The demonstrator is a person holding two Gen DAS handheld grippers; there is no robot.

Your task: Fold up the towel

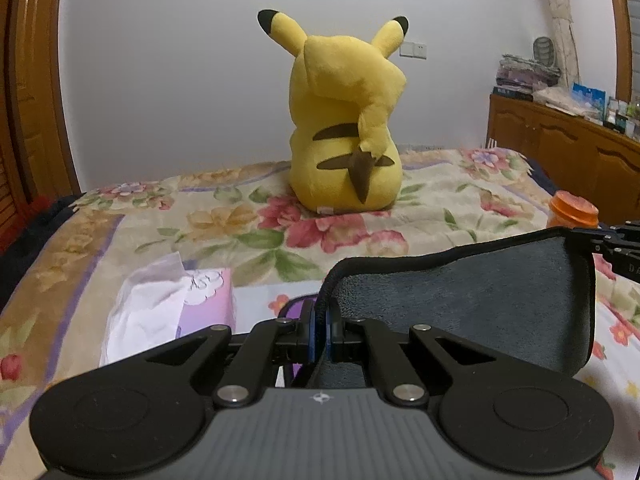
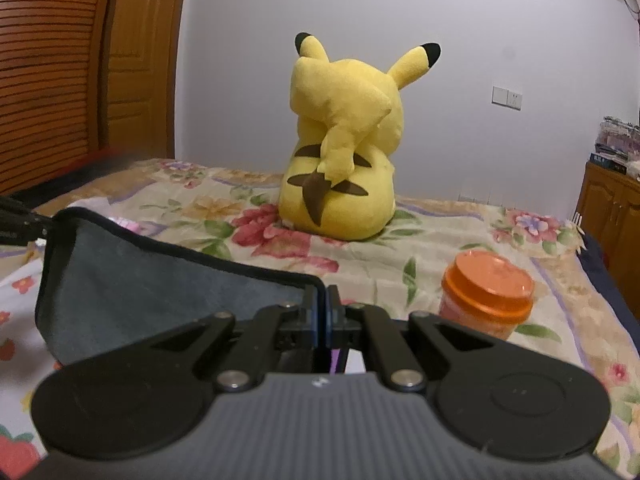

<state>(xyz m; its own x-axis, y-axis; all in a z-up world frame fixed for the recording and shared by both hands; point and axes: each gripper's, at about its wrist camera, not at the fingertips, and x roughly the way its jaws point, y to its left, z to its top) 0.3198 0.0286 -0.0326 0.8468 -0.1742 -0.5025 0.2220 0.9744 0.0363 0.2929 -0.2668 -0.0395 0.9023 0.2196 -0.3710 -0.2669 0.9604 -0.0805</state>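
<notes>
A dark grey towel (image 1: 472, 304) with black trim hangs stretched between my two grippers above the floral bed cover. My left gripper (image 1: 322, 320) is shut on the towel's left corner. The right gripper's black tip (image 1: 608, 240) pinches the towel's far right corner at the edge of the left wrist view. In the right wrist view the towel (image 2: 152, 292) spreads to the left, and my right gripper (image 2: 324, 304) is shut on its right corner. The left gripper's tip (image 2: 24, 220) shows at the far left there.
A yellow Pikachu plush (image 1: 344, 120) sits on the bed (image 1: 248, 236) ahead. A tissue pack (image 1: 160, 304) lies at the left. An orange-lidded jar (image 2: 486, 296) stands at the right. Wooden cabinets (image 1: 560, 140) line the right wall, a wooden door (image 2: 80, 60) the left.
</notes>
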